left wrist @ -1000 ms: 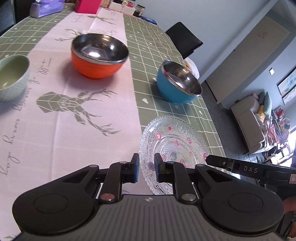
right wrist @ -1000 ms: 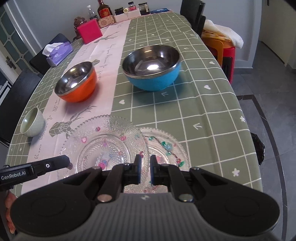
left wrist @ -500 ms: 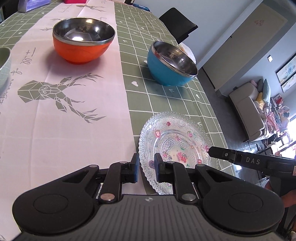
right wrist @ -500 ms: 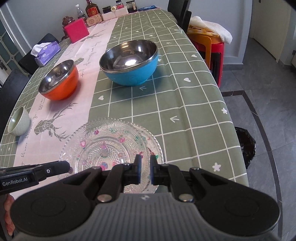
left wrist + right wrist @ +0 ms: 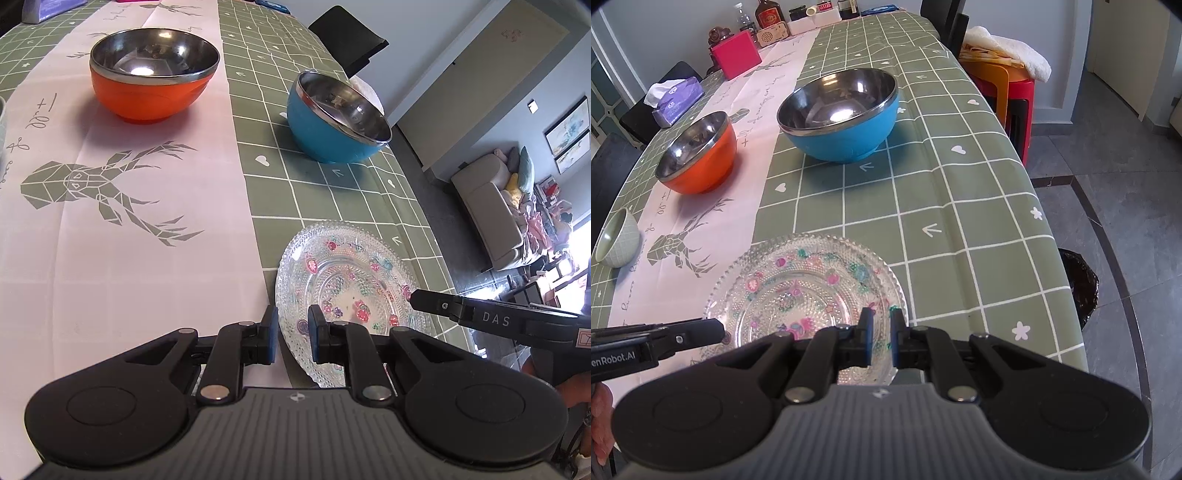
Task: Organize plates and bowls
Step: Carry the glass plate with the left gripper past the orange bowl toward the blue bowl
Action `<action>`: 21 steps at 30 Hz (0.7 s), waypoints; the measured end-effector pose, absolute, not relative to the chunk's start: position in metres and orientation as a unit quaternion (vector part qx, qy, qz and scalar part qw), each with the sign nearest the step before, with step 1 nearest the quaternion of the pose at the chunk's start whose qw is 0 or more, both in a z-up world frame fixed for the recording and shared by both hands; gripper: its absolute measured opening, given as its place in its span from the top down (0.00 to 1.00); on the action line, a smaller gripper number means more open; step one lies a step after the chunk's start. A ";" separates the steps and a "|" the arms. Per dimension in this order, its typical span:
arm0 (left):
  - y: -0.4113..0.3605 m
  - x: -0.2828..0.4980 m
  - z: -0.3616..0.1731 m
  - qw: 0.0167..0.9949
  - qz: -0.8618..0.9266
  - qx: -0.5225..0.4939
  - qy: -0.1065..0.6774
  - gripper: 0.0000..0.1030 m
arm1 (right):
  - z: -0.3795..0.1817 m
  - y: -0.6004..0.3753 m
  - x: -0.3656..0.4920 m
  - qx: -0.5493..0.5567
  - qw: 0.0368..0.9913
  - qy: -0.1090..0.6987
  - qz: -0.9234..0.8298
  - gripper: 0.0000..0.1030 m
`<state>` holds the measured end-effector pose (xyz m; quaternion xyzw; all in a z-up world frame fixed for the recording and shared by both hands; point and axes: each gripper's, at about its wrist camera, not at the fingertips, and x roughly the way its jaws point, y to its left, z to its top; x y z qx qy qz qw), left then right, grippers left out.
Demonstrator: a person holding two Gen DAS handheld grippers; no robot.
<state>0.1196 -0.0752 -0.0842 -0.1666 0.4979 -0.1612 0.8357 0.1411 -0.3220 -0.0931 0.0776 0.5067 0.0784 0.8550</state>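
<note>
Now the right gripper is pinched shut on the near rim of the glass plate, which lies on the worktop before the blue bowl. Opposite, the left gripper straddles the plate's other edge; whether it grips, I cannot tell.

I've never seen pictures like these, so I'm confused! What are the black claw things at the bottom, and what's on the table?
Those are two grabbers, each with two fingers. A person holds one in each hand. A small camera sits on each, so one picture looks along the left gripper and the other along the right gripper. Both pinch the rim of a flowery glass plate, from opposite sides. On the checked tablecloth there are also an orange bowl, a blue bowl and a small green cup.
</note>
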 end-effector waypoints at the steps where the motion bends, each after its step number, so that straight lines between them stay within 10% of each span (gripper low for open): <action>1: -0.076 0.120 -0.084 0.836 -0.162 -0.165 0.498 0.82 | -0.093 -0.322 0.141 0.078 0.855 0.506 0.078 0.93; 21: -0.075 0.126 -0.074 0.832 -0.203 -0.148 0.495 0.63 | -0.092 -0.331 0.140 0.108 0.856 0.499 0.083 0.82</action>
